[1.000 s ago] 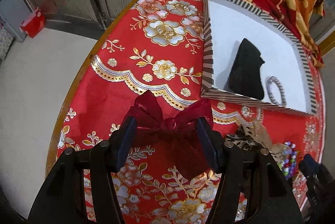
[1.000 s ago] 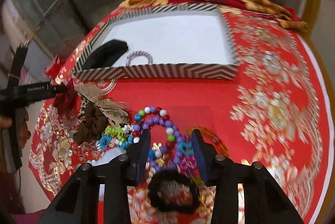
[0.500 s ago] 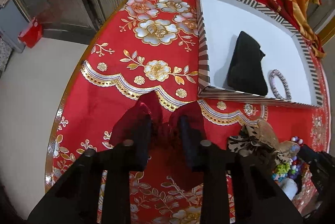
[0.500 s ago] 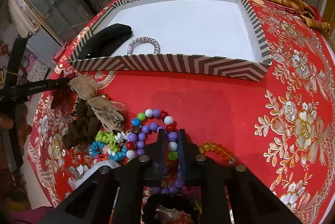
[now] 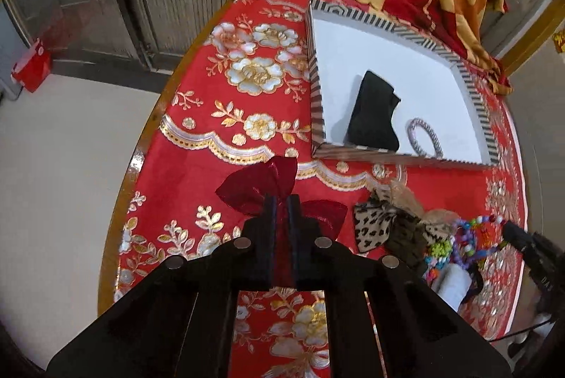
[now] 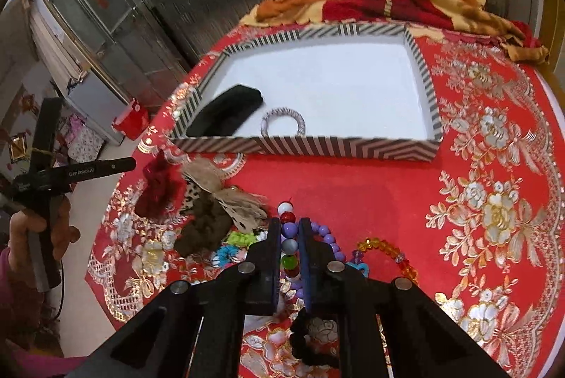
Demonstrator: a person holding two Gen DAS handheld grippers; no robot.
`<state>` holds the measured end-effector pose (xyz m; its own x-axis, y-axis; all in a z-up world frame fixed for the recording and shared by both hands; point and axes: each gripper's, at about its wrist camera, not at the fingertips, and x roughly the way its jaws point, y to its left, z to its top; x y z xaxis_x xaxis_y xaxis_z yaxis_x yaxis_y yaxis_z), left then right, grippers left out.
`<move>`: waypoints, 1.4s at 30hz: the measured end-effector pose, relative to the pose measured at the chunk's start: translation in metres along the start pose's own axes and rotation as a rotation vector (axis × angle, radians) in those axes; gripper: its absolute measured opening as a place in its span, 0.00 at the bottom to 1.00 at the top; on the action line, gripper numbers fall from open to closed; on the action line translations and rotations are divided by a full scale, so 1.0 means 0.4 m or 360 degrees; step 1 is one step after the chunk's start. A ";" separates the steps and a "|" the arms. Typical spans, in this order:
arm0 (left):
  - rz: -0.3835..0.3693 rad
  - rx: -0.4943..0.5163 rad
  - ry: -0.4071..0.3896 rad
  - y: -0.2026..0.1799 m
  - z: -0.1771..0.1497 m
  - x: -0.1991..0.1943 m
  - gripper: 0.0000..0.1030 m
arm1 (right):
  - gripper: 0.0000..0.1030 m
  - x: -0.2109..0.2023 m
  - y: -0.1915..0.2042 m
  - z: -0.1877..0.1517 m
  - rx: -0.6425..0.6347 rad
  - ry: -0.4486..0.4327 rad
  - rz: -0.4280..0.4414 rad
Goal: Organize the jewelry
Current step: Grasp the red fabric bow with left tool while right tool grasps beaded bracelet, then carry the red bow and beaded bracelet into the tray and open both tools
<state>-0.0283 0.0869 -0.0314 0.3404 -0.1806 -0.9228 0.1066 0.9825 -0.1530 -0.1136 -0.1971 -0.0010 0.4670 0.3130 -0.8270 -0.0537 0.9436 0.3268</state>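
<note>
Striped tray (image 6: pixel 303 148) beyond; leopard-print bow (image 5: pixel 374 222) beside red bow (image 5: pixel 257 187)

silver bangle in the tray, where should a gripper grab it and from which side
Take the silver bangle from above, one finger inside the ring and one outside, pinching the band. It lies flat on the tray's white floor, so a level approach finds no edge. Grip its far arc: the near arc sits close to the striped front wall, and the black cloth crowds its left.

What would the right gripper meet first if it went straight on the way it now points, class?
The right gripper, shut on the bead necklace, points steeply down, so it would probably meet the red tablecloth before the striped tray; depth is unclear.
</note>
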 end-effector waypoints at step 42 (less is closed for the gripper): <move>-0.0022 -0.0036 -0.0170 -0.107 0.176 -0.033 0.13 | 0.09 -0.024 0.063 0.255 -0.0182 -0.0143 0.0126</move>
<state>0.0282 0.0438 0.0124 0.4370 -0.1968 -0.8777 0.0912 0.9804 -0.1744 -0.0295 -0.1872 0.0619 0.5340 0.3806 -0.7550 -0.1911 0.9242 0.3307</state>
